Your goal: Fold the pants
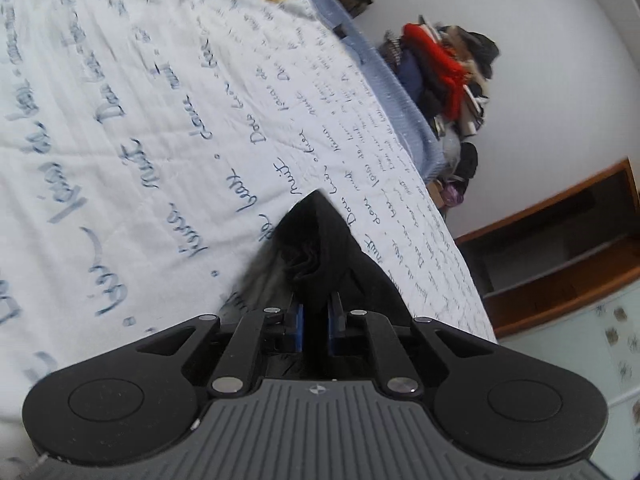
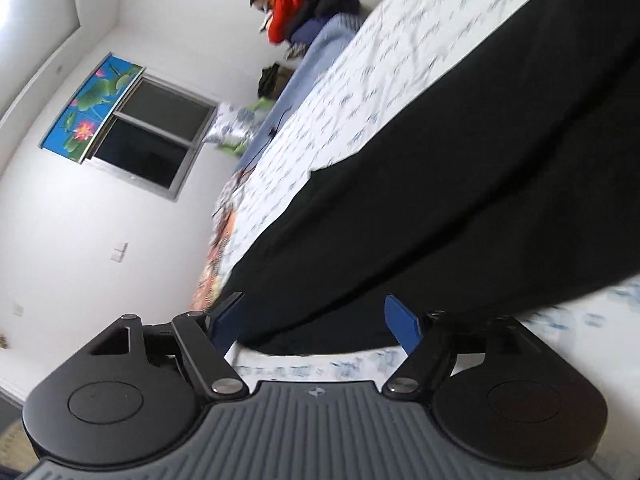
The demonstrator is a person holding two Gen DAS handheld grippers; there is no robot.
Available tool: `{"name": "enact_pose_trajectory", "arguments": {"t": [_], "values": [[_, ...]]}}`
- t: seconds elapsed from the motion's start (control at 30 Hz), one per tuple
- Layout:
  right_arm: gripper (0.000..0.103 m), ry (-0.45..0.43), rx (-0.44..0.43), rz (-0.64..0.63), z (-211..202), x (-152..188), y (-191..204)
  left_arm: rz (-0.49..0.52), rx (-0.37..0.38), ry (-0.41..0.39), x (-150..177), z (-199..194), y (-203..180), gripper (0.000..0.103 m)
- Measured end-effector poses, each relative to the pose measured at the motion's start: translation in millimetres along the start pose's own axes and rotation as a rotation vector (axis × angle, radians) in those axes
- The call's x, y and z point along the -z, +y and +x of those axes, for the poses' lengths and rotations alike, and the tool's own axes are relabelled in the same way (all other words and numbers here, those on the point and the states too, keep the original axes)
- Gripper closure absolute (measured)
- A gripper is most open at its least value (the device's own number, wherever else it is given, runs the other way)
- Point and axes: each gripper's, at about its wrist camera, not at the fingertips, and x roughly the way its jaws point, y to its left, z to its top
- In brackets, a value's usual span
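Left tool (image 1: 315, 316) pinches a bunched peak of the black pants (image 1: 316, 240) between its blue pads (image 1: 298, 326), the fabric rising in a dark point ahead of the fingers above a bed. Right tool (image 2: 316, 322) stands with its blue-padded fingers (image 2: 402, 326) spread wide and holding nothing, just in front of the near edge of the same pants, which lie stretched in a long black band across the white bedspread (image 2: 380, 80) printed with blue handwriting. Beneath the spread a pale blue sheet (image 1: 404, 100) shows along the bed's far edge. Beyond it, a heap of clothes (image 1: 444, 68) with a red garment sits against the white wall. In the right wrist view, a window (image 2: 152, 136) with a lotus-print blind (image 2: 88, 104) is set in that wall.
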Motion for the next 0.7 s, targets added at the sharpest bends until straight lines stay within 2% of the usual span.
{"name": "enact_pose_trajectory", "arguments": {"t": [0.03, 0.1, 0.13, 0.17, 0.2, 0.23, 0.3, 0.33, 0.4, 0.43, 0.47, 0.5, 0.53, 0.6, 0.7], "values": [[0.027, -0.009, 0.003, -0.010, -7, 2, 1, 0.005, -0.027, 0.024, 3, 7, 9, 0.089], [0.027, -0.031, -0.012, -0.004, -19, 7, -2, -0.047, -0.082, 0.088, 7, 33, 38, 0.085], [0.027, -0.039, -0.020, 0.007, -21, 5, -5, -0.069, -0.042, 0.093, 10, 44, 54, 0.081], [0.027, -0.047, -0.020, 0.019, -20, 6, -9, -0.085, 0.003, 0.063, 10, 46, 61, 0.081], [0.027, -0.054, -0.011, 0.036, -19, 4, -11, -0.107, 0.008, 0.066, 10, 44, 62, 0.079], [0.027, -0.058, 0.001, 0.050, -20, 1, -14, -0.124, 0.015, 0.070, 10, 38, 60, 0.071], [0.027, -0.085, 0.032, 0.072, -27, -10, -18, -0.089, -0.002, 0.037, 11, 19, 47, 0.071], [0.027, -0.119, 0.033, 0.082, -37, -17, -21, -0.046, -0.023, 0.005, 12, 7, 37, 0.071], [0.027, -0.229, 0.033, 0.120, -65, -35, -34, 0.055, -0.012, -0.072, 15, -18, 15, 0.071], [0.027, -0.287, 0.052, 0.149, -79, -44, -42, 0.107, 0.000, -0.118, 17, -29, 2, 0.067], [0.027, -0.357, 0.080, 0.193, -97, -55, -54, 0.175, 0.012, -0.160, 24, -37, -13, 0.056], [0.027, -0.411, 0.102, 0.239, -111, -63, -67, 0.237, 0.015, -0.188, 30, -39, -29, 0.050], [0.027, -0.453, 0.125, 0.287, -123, -71, -80, 0.300, 0.016, -0.210, 40, -38, -48, 0.040], [0.027, -0.509, 0.170, 0.383, -139, -87, -106, 0.454, 0.050, -0.214, 65, -28, -85, 0.039], [0.027, -0.517, 0.211, 0.474, -143, -101, -133, 0.744, 0.077, -0.204, 119, -5, -135, 0.039]]}}
